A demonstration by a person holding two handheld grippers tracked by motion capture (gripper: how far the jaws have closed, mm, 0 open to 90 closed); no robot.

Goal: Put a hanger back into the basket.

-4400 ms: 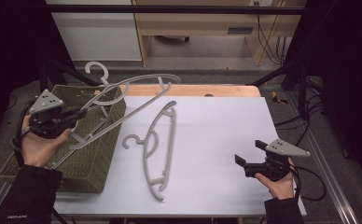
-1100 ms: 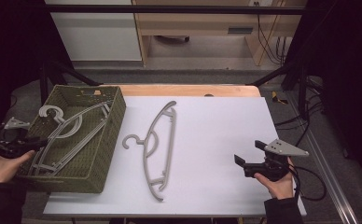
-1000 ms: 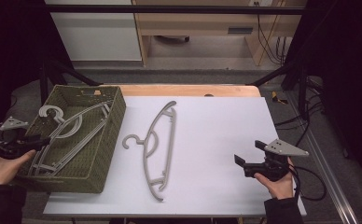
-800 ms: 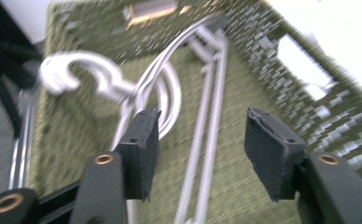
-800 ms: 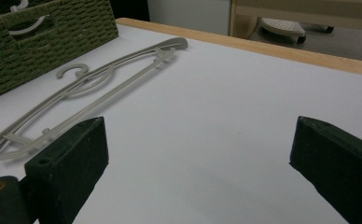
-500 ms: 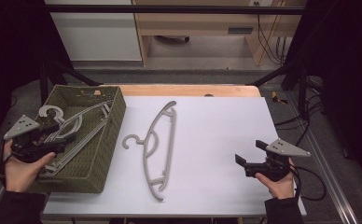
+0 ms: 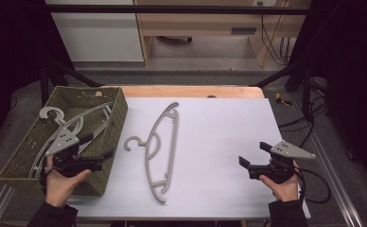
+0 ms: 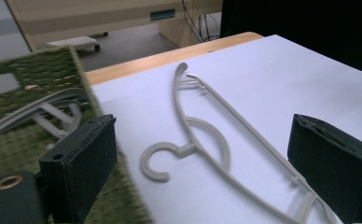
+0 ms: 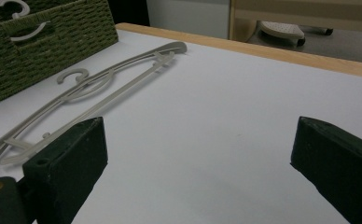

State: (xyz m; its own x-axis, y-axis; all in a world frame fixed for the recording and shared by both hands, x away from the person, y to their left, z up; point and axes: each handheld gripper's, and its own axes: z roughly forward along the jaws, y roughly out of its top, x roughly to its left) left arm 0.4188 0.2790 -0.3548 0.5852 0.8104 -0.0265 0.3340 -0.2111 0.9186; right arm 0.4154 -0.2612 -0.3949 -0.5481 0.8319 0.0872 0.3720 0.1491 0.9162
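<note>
A grey plastic hanger point(image 7: 165, 142) point(image 8: 175, 100) point(image 9: 109, 77) lies flat mid-table, hook toward the green woven basket point(image 7: 117, 118) point(image 8: 30, 70) point(image 9: 53, 42) at the left. A second grey hanger point(image 7: 73, 125) point(image 8: 44, 105) point(image 9: 34, 30) rests inside the basket. My left gripper point(image 7: 99, 146) point(image 8: 205, 140) hovers over the basket's near right corner and points toward the table hanger. Its jaws have just been opening and stand wide with nothing between them. My right gripper point(image 7: 255, 153) point(image 9: 198, 140) sits open and empty near the table's front right.
A wooden strip point(image 7: 191, 91) runs along the table's far edge. Cables point(image 7: 314, 182) trail off the right side. A black frame bar point(image 7: 172, 8) crosses above the far end, with a wooden bench point(image 7: 210, 28) on the floor behind.
The left gripper let go of the hanger now lying in the basket, opened its jaws and moved right across the basket toward the table. The right hand kept still.
</note>
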